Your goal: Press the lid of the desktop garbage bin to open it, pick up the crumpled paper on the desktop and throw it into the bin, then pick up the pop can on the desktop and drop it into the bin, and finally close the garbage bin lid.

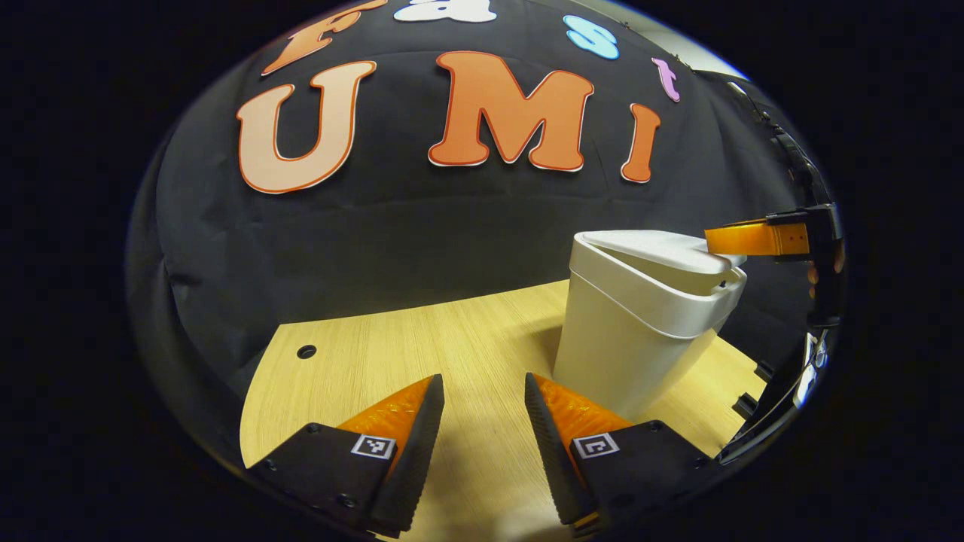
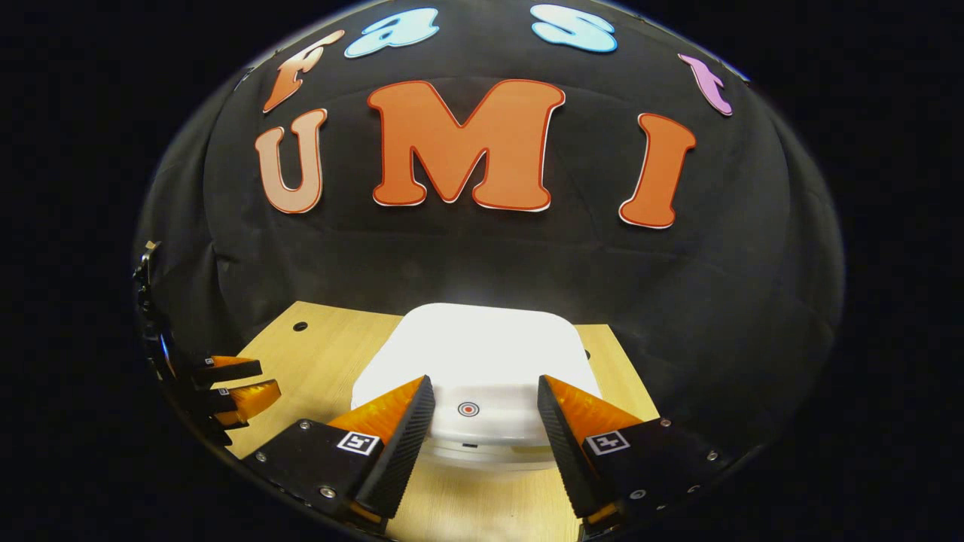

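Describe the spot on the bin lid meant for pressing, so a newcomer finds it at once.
On the wooden table stands a white bin. Near the front edge of its lid, between the right gripper fingers, sits a small red ring mark, the only coloured spot on the white surface.

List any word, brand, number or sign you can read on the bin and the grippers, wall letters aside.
No readable words or numbers.
On the garbage bin lid: no text, just a red ring-and-dot mark at its front edge.
On the bin body: no label visible.
On the left gripper: square coded tags on both fingers, not text.
On the right gripper: matching coded tags, not text.
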Demonstrator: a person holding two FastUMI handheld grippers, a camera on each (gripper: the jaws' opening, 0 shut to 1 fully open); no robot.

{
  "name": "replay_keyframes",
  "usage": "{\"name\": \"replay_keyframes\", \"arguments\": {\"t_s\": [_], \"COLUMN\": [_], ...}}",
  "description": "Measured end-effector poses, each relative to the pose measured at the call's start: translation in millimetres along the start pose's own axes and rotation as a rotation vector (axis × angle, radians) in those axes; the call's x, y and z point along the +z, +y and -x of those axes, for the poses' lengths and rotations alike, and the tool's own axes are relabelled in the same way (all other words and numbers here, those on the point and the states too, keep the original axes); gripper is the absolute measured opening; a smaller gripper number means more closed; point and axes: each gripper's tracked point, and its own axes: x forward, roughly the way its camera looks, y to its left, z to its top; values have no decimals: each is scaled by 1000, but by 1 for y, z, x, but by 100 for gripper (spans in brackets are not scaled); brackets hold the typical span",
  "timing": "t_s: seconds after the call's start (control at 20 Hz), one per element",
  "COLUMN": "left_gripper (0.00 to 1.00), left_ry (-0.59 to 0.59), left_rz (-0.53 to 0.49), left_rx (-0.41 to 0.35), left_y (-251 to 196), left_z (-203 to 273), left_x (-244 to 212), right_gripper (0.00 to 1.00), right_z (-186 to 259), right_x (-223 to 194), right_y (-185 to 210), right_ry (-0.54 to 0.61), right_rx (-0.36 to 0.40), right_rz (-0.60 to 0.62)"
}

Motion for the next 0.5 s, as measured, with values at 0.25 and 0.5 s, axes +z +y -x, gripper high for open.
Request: {"name": "replay_keyframes", "arguments": {"t_s": [0.25,0.5], "left_gripper": [71,71], "left_ry": [7,18], "left_rz": [-21,-32], "left_rx": [-24,-57], "left_y": [1,4], "left_z": [-2,-3], "left_x": [-3,-9], "right_gripper": [79,70], "right_z": [0,9], "right_x": [-11,-23], "right_y": [6,10], "right_ry": [25,33], "right_rx": [-23,-45], "right_rz": [-20,-44]}}
